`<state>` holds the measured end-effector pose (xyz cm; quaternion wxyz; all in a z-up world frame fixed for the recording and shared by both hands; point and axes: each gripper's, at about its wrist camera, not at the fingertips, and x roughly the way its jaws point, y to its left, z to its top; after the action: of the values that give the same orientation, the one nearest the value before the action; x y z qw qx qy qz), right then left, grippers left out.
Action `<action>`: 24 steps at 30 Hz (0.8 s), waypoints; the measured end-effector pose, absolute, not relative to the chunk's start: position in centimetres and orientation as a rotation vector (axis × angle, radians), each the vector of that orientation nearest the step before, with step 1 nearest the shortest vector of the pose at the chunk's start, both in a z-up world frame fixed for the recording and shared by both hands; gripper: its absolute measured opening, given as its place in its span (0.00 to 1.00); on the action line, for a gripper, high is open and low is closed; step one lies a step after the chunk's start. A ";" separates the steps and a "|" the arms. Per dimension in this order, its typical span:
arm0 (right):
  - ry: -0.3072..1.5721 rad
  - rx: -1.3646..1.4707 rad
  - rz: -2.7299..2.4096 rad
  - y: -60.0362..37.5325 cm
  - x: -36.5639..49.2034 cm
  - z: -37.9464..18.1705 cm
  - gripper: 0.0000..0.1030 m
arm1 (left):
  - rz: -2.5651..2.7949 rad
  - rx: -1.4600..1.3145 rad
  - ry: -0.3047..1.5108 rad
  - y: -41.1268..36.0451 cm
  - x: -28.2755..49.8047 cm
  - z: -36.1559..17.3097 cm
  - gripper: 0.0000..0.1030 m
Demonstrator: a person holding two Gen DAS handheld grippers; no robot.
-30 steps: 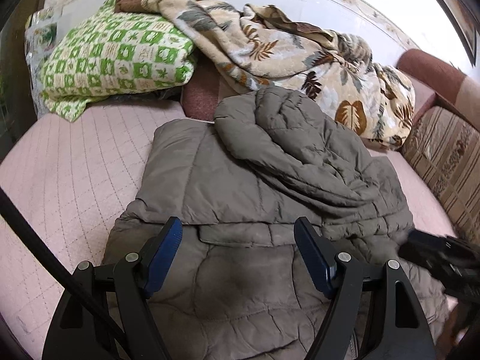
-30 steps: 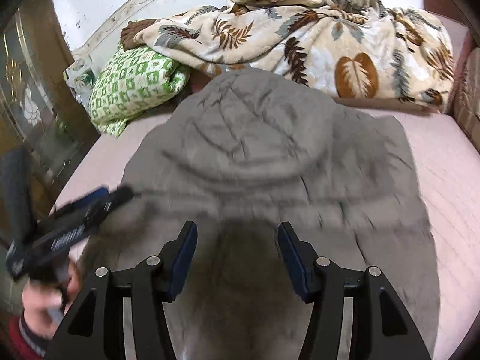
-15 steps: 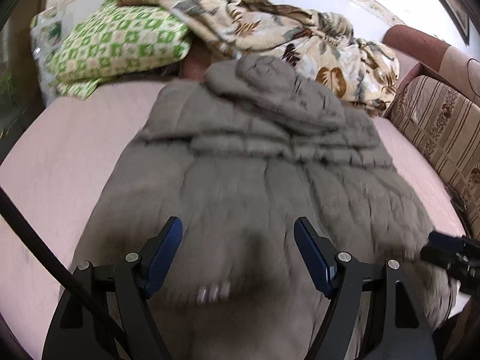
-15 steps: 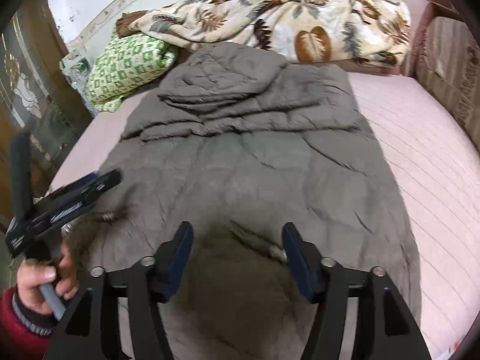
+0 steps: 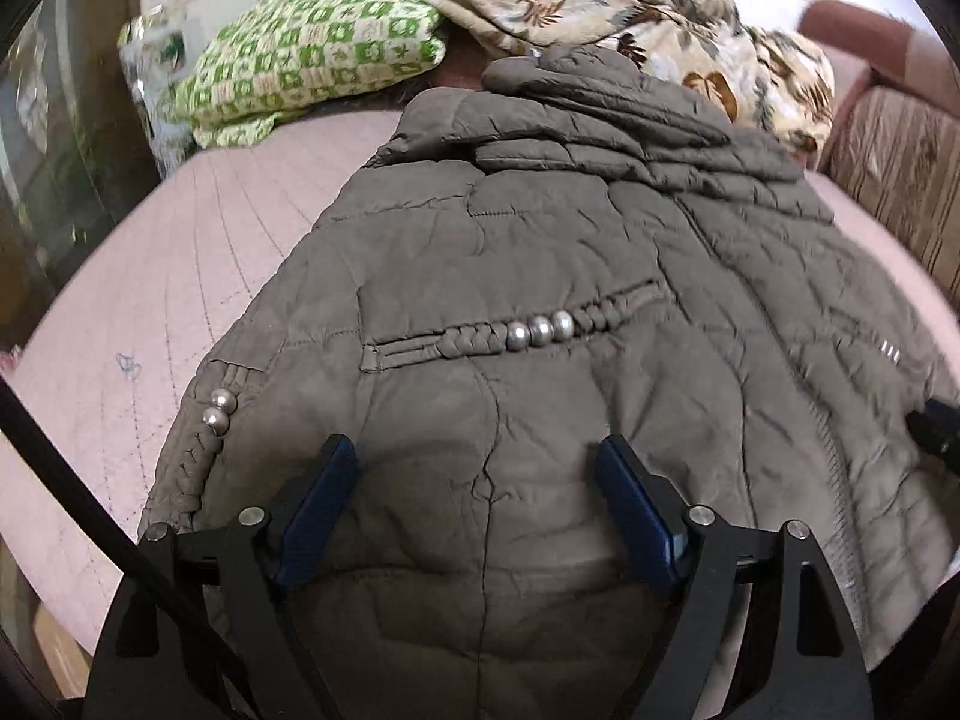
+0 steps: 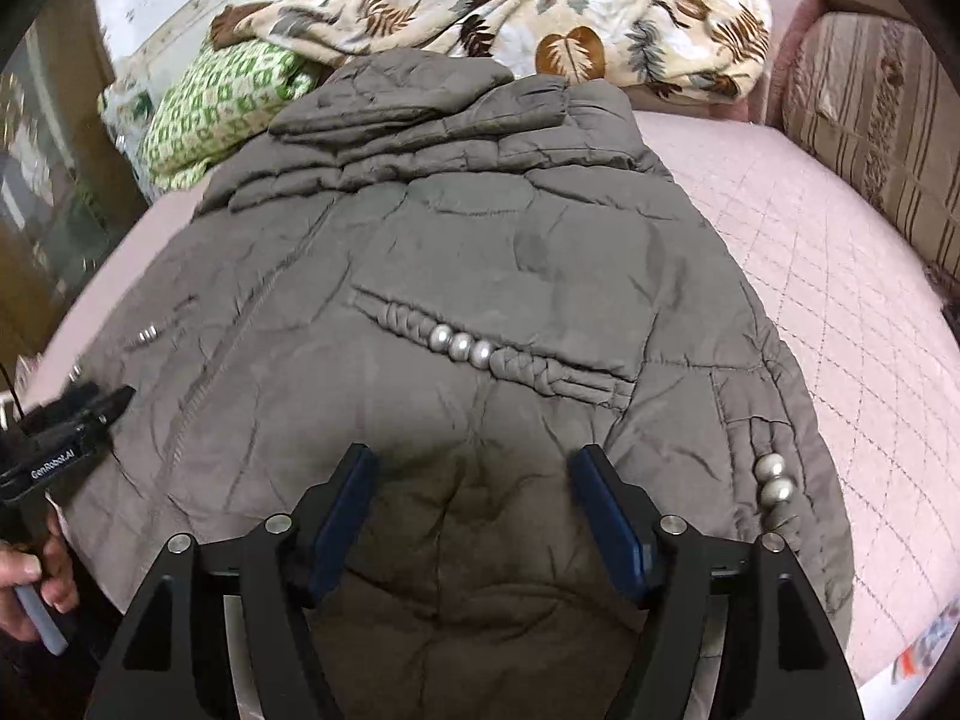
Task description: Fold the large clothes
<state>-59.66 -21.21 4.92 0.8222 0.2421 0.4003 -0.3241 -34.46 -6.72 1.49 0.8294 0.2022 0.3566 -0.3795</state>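
A large grey-brown quilted coat point(image 5: 540, 252) lies spread front-up on the pink bed, hood and folded sleeves at the far end, braided pockets with silver beads point(image 5: 540, 327) across it. It also fills the right wrist view point(image 6: 480, 252). My left gripper point(image 5: 477, 468) is open and empty, just above the coat's near hem on its left half. My right gripper point(image 6: 474, 474) is open and empty above the near hem on the right half. The left gripper also shows at the right wrist view's left edge point(image 6: 78, 414).
A pink quilted bed cover point(image 6: 840, 276) lies under the coat. A green checked pillow point(image 5: 312, 54) and a leaf-print blanket point(image 6: 540, 6) are heaped at the far end. A striped sofa cushion point(image 6: 876, 108) stands at the right.
Both grippers have pulled back from the hood end toward the coat's near hem, still open. The coat's lower half with the beaded pockets now shows.
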 end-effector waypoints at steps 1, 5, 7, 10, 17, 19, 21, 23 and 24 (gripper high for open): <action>0.850 0.500 -0.690 -21.0 -59.6 4.8 0.73 | -0.801 0.436 0.747 -6.8 -34.5 1.4 0.81; 0.849 0.458 -0.681 -20.5 -59.7 4.7 0.74 | -0.792 0.433 0.742 -6.7 -34.5 1.2 0.84; 0.841 0.451 -0.680 -20.4 -59.8 4.6 0.74 | -0.790 0.426 0.745 -6.6 -34.4 1.1 0.87; 0.837 0.453 -0.679 -20.3 -59.8 4.6 0.75 | -0.789 0.430 0.746 -6.6 -34.3 0.9 0.89; 0.810 0.478 -0.670 -20.1 -59.9 4.6 0.83 | -0.794 0.438 0.743 -6.2 -34.6 0.9 0.90; 0.803 0.495 -0.661 -20.1 -60.0 4.6 0.86 | -0.800 0.436 0.740 -6.0 -34.6 0.9 0.90; 0.800 0.510 -0.652 -20.0 -60.0 4.6 0.89 | -0.800 0.435 0.736 -5.9 -34.8 0.9 0.91; 0.804 0.512 -0.646 -19.9 -59.8 4.6 0.93 | -0.797 0.435 0.727 -5.8 -35.0 0.8 0.91; 0.807 0.505 -0.649 -19.7 -59.8 4.6 0.95 | -0.794 0.437 0.721 -5.7 -35.1 0.8 0.91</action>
<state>-59.79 -19.74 4.65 0.8386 0.2386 0.3815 -0.3069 -35.08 -5.73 0.79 0.8369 0.2065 0.3407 -0.3754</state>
